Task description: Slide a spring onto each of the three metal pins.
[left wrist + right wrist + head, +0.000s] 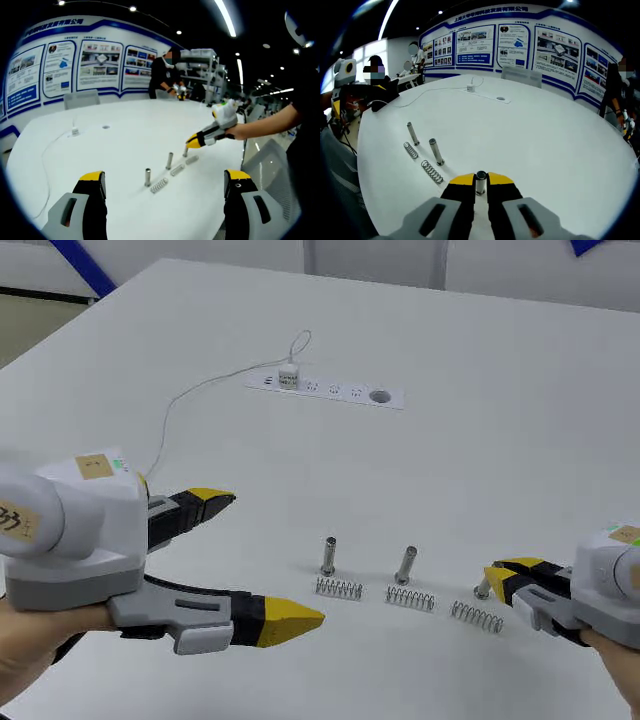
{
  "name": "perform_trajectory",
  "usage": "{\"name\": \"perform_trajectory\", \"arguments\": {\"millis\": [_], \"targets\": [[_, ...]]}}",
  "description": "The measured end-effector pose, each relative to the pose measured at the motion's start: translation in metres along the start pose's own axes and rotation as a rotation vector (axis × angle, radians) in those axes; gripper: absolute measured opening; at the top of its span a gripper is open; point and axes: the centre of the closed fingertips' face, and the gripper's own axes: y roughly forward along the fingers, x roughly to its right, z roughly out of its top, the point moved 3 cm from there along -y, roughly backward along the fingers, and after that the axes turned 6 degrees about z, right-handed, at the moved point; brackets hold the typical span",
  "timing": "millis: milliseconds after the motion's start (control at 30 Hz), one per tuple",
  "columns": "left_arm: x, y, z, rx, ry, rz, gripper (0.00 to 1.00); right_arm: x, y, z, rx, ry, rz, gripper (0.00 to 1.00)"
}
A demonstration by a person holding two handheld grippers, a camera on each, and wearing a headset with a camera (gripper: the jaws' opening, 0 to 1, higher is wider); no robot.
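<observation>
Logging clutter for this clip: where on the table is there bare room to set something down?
Bare: the broad stretch of table between the power strip and the pins, and right of the strip. Crowded: the near edge, where pins, springs, left gripper and right gripper gather; the cable crosses the left side.

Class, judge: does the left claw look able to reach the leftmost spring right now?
Probably yes: the left claw is open and empty, with bare table between it and the leftmost spring.

Spotting left gripper at 8 o'clock, jaws spread wide. Right gripper at 4, tips pinched on third pin. Two more pins upright around 5, springs lying just below.
</observation>
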Motion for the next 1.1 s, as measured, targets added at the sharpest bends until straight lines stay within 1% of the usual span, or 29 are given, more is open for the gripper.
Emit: {"name": "perform_trajectory", "arguments": {"millis": [333,533,767,1000,1100], "targets": [[0.0,-0.002,0.0,-0.001,0.001,0.003,1.0,0.0,-0.001,0.004,0.006,0.002,0.002,0.13],[0.002,-0.003,0.001,0.004,0.004,0.0,1.0,0.0,-0.006,0.008,0.021,0.006,0.002,0.16],[0.004,-0.002,0.0,-0.002,0.01,-0.004,1.0,0.003,-0.011,0.006,0.027,0.011,-0.003,0.16],[0.006,-0.001,0.0,-0.001,0.011,-0.006,1.0,0.006,-0.016,0.002,0.021,0.015,-0.001,0.18],[0.006,-0.001,0.003,0.006,0.01,-0.008,1.0,0.006,-0.017,-0.001,0.013,0.014,0.004,0.18]]}}
